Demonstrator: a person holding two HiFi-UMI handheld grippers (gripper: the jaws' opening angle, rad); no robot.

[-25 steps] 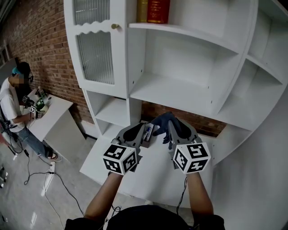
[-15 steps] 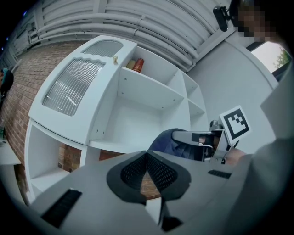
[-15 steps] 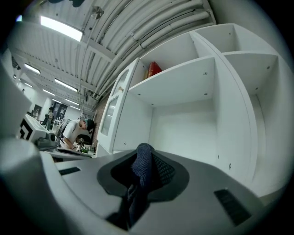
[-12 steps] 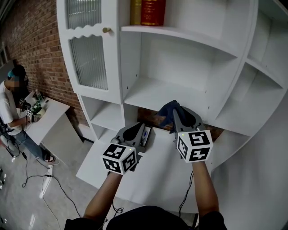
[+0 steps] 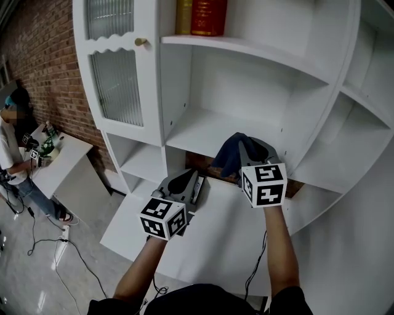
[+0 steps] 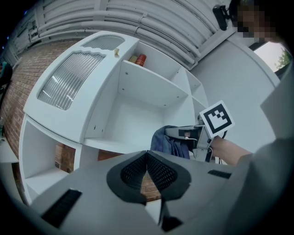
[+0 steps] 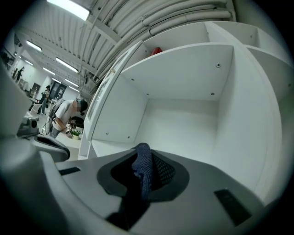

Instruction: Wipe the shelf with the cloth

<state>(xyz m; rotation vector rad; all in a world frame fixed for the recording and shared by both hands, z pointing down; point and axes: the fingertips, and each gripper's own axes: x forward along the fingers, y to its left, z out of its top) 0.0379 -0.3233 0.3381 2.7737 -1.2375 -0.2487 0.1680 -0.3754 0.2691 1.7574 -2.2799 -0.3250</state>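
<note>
A dark blue cloth (image 5: 229, 154) hangs from my right gripper (image 5: 241, 147), which is shut on it at the front edge of the white shelf (image 5: 209, 132). Pinched between the jaws, the cloth (image 7: 142, 172) faces the open compartment in the right gripper view. The left gripper view catches the cloth (image 6: 169, 141) and the right gripper (image 6: 190, 135) just before the same shelf (image 6: 115, 146). My left gripper (image 5: 188, 182) stays lower, over the white table (image 5: 221, 234), its jaws shut with nothing between them.
Two books (image 5: 202, 16) stand on the shelf above. A glass-fronted cabinet door (image 5: 116, 77) with a gold knob is at the left. A person (image 5: 15, 147) works at a small table (image 5: 64, 161) far left. A brick wall (image 5: 43, 55) lies behind.
My right gripper has lifted the cloth from above the table up to the shelf's front edge. The left gripper has stayed nearly where it was.
</note>
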